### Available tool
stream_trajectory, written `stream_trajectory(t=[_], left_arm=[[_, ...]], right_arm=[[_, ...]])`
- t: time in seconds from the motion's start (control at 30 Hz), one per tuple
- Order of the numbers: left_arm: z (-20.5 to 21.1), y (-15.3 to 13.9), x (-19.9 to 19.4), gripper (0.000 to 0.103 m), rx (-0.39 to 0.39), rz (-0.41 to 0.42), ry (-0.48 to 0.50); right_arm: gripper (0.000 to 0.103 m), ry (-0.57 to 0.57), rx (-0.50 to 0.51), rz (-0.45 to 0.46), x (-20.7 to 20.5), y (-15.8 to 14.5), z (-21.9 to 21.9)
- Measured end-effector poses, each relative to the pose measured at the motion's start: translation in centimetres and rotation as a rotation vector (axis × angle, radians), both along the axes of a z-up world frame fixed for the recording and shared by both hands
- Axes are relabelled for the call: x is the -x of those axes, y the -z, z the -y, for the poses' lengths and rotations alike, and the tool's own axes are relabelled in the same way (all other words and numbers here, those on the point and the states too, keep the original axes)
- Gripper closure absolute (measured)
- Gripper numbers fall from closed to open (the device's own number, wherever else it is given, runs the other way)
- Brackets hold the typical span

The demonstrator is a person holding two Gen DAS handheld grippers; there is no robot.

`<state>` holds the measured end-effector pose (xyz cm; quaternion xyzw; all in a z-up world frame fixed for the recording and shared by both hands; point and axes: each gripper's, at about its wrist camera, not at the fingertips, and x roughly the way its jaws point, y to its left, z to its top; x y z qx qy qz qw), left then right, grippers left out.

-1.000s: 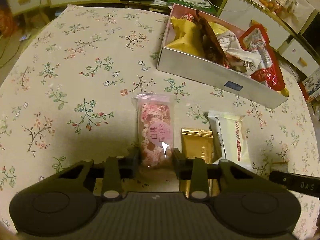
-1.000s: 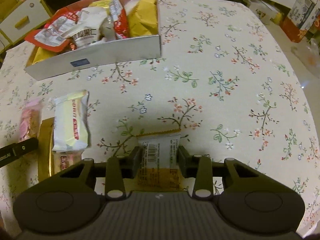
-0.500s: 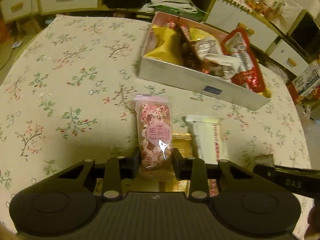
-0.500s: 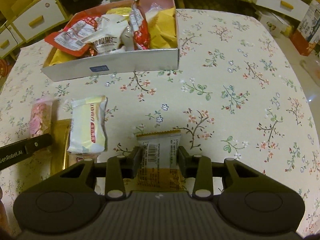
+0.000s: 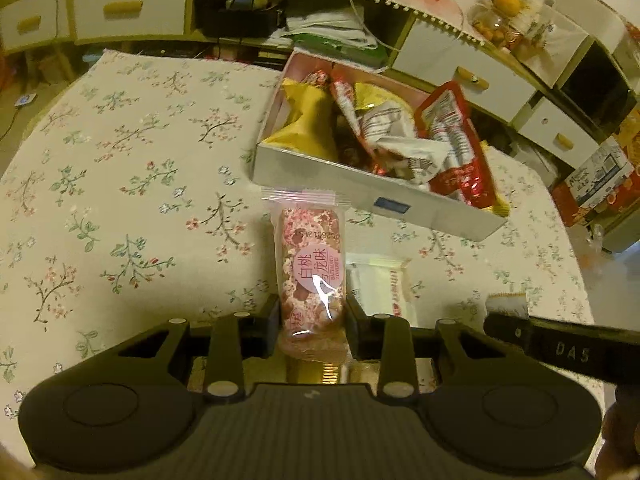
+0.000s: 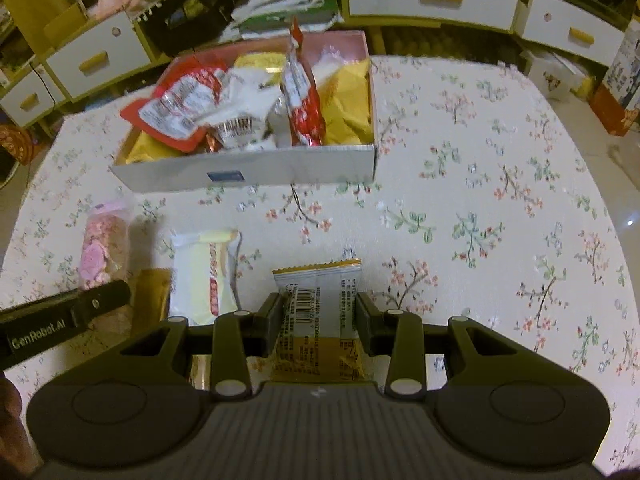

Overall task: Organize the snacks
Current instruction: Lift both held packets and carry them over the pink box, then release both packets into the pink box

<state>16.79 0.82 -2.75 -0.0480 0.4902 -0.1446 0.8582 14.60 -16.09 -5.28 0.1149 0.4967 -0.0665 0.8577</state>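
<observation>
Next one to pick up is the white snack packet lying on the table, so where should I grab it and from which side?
Grip the white packet across its narrow middle, coming from above with fingers on its long edges. It lies flat, partly on the gold packet, so a side approach looks crowded.

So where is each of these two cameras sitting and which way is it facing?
Left wrist: sits on the left gripper, facing along its fingers at the pink snack it clamps and the box; the right gripper's finger shows at right.
Right wrist: sits on the right gripper, facing the orange-and-white snack it clamps; the left gripper's finger shows at left.
Shared: the box, pink snack, white packet, floral tablecloth.
</observation>
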Motion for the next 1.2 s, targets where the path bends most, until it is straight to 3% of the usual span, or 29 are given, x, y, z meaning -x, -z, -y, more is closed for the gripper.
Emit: stream_trajectory(t=[0.37,0.7,0.93,1.07,1.2], left_arm=[[-2.0,-1.6,-1.5,0.065,0.09,0.015,-0.06],[-5.1,-3.9,-6.8,0.065,0.319,0.032,-0.133],[-3.3,-4.2,-9.3,0.065,0.418,0.06,-0.067],[0.1,-4.5,-10.2,0.065,0.42,0.096,0.022],[2.5,-3.6,-11.6,0.065,0.353,0.095,0.056]], right_arm=[[0.068,0.025,-0.011,0.081,-0.8,-1.8,0.6],[0.068,0.022,-0.022,0.197,-3.9,-3.8,2.2],[0.068,-0.03,-0.052,0.254,-6.9,-4.2,2.5],[0.068,-0.031,-0.092,0.294,-8.2,-4.6,3.1],[0.068,-0.054,-0.152,0.332,-9.4,-4.7,3.7]])
